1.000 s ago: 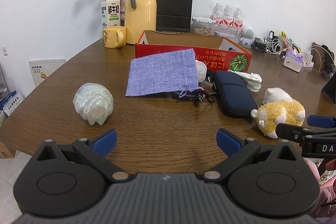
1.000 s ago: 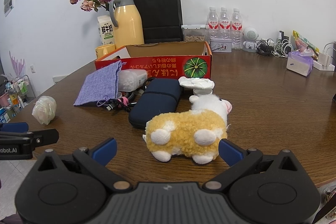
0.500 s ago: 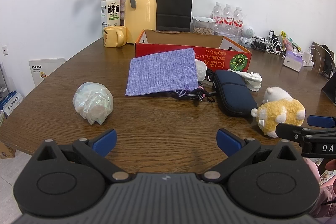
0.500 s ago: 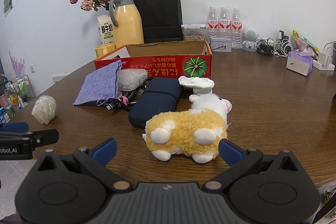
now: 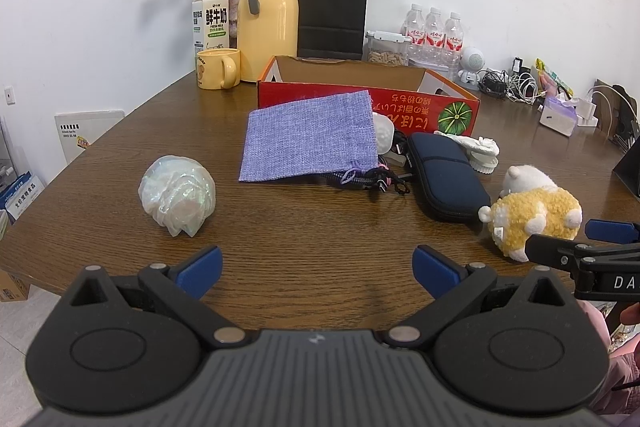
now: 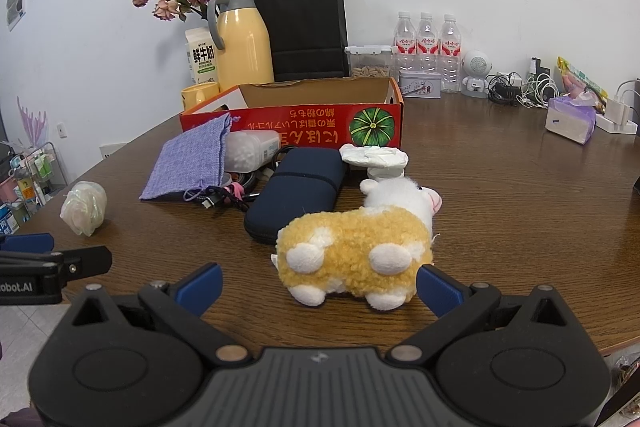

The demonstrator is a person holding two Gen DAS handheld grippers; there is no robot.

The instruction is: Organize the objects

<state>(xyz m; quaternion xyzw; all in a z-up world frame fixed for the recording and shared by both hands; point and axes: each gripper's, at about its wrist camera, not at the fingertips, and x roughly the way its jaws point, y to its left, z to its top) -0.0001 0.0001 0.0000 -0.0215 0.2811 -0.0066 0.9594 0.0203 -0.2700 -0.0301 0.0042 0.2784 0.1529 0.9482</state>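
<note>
I see both tongs spread apart and empty: my left tongs (image 5: 316, 269) over bare tabletop (image 5: 312, 227), my right tongs (image 6: 318, 285) just before the plush sheep (image 6: 356, 253). The purple pouch (image 5: 310, 137) half-hides a white container (image 6: 252, 150) and tangled cables (image 5: 372, 181); the red box (image 6: 304, 123) interior is mostly out of sight.

A fluffy yellow and white toy sheep (image 6: 356, 251) lies on its side beside a dark blue case (image 6: 296, 191). A purple cloth bag (image 5: 310, 135) leans on the open red box (image 5: 424, 109). A crinkly shiny ball (image 5: 178, 195) sits alone.
</note>
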